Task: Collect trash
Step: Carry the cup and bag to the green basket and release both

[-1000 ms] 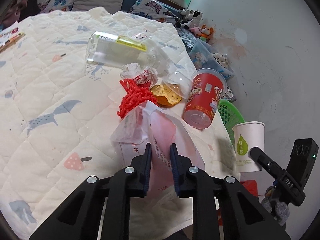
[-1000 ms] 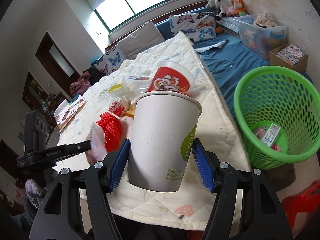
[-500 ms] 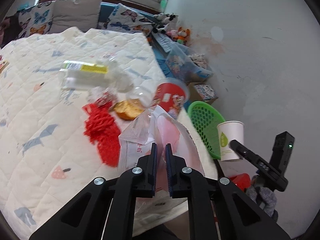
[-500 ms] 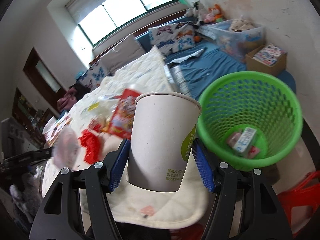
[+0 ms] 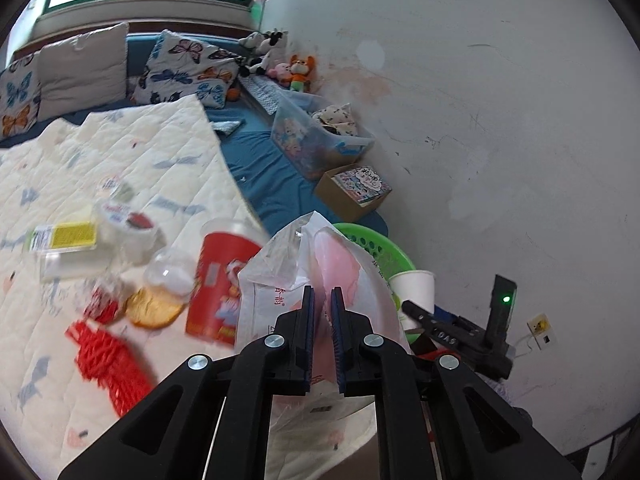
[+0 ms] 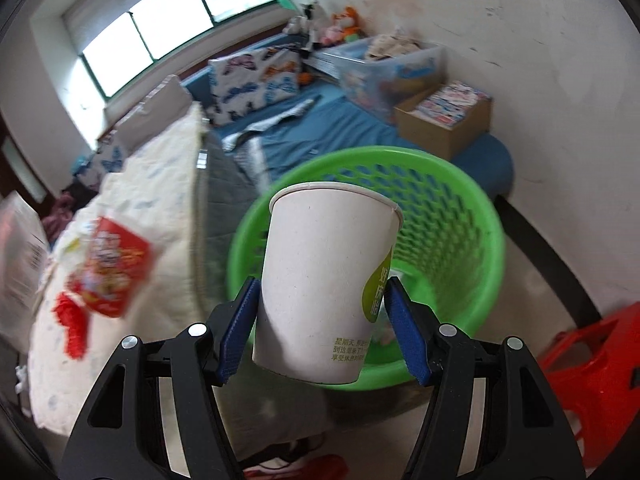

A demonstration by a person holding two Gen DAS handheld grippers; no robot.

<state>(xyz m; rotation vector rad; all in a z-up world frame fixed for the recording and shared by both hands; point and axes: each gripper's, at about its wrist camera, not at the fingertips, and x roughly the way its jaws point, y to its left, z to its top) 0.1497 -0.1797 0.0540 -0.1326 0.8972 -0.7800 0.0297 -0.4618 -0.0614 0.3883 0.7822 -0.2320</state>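
Both hands swing from the bed toward the basket (image 6: 472,216); right gripper (image 6: 320,320), angled down, clamps the cup (image 6: 324,280) above it, left gripper (image 5: 322,336) pinches the bag (image 5: 280,276).

Red cup (image 5: 218,288) blurred; basket (image 6: 460,216) floor hidden behind paper cup (image 6: 324,280).

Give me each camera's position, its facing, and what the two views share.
Left wrist: behind the left gripper, shut on a plastic bag, facing bed litter and wall; right gripper shows.
Right wrist: behind the right gripper, shut on a paper cup, facing down toward the green basket.
Shared: cup, basket, red tub, cardboard box.
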